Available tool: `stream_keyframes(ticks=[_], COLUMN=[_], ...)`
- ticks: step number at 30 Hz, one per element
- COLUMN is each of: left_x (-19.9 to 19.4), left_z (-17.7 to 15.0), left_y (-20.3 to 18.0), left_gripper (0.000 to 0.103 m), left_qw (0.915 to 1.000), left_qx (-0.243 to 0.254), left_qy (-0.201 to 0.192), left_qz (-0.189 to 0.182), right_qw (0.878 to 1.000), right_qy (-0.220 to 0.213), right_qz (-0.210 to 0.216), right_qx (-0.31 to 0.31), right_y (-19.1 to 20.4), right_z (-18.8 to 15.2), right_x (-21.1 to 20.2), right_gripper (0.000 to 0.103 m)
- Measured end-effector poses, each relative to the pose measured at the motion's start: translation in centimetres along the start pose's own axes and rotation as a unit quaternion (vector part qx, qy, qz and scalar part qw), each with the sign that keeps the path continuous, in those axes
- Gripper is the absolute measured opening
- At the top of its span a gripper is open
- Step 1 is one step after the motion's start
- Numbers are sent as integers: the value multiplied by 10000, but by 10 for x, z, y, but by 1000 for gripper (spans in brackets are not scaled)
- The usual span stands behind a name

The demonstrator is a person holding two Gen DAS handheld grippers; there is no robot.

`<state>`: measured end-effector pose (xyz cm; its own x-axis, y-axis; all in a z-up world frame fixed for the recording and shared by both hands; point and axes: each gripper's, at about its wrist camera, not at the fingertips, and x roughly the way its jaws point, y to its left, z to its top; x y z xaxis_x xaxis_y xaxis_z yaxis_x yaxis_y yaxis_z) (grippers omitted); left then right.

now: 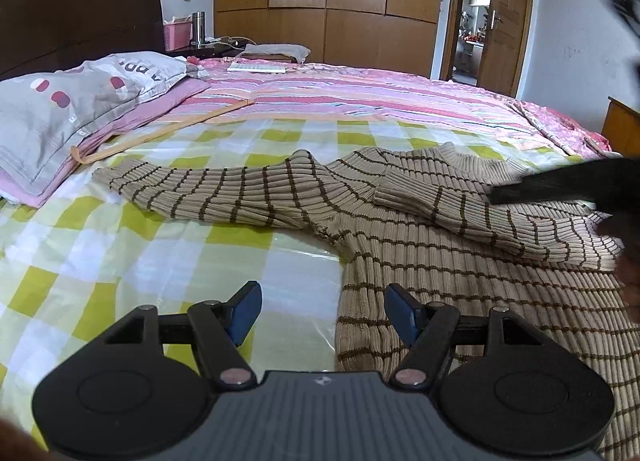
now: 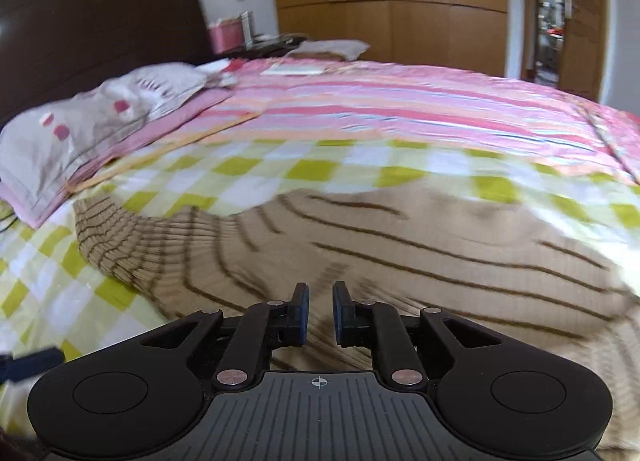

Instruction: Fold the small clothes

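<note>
Two grippers over a striped sweater (image 1: 420, 229) on the bed (image 1: 200, 245).
Left gripper (image 1: 322, 315) has its fingers wide apart and empty, by the sweater's lower edge; one sleeve lies folded across the chest. Right gripper (image 2: 321, 313) hovers above the sweater, fingers slightly apart, holding nothing.

Bed (image 1: 180, 261) under checked sheet: striped sweater (image 1: 440, 261), grey pillow (image 1: 72, 109), perhaps papers (image 1: 256, 68).
</note>
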<state>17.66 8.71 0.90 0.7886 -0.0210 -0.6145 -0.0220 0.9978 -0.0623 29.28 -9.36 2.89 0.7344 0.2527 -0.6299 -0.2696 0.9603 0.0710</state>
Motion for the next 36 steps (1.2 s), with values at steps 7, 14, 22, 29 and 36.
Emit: stream_keyframes(ticks=[7,14,22,29,36], left_x=[5,37,90,103,102], left_z=[10,43,58,48,50], left_y=[-25,-79,-109,-115,-111], left_gripper=[72,72,72,73,73], left_qw=[9993,9971,9952,9902,9900], left_qx=[250,573,727,1001,957], left_qy=[-238,-494,-59,252,324], left_qz=[115,-11,650,937,987], right_qw=[9953,9902,9928,9934,9936], right_qy=[22,272,203,162,196], right_qz=[-931,-1152,-957,-935,-950], right_qx=[284,736,687,637,575], right_y=[-89,-137,-145,-145,-144], right_z=[-42,-60,-68,-69,-68], right_x=[-49,-43,-47,-47,-47], right_gripper=[16,14,14,14,14])
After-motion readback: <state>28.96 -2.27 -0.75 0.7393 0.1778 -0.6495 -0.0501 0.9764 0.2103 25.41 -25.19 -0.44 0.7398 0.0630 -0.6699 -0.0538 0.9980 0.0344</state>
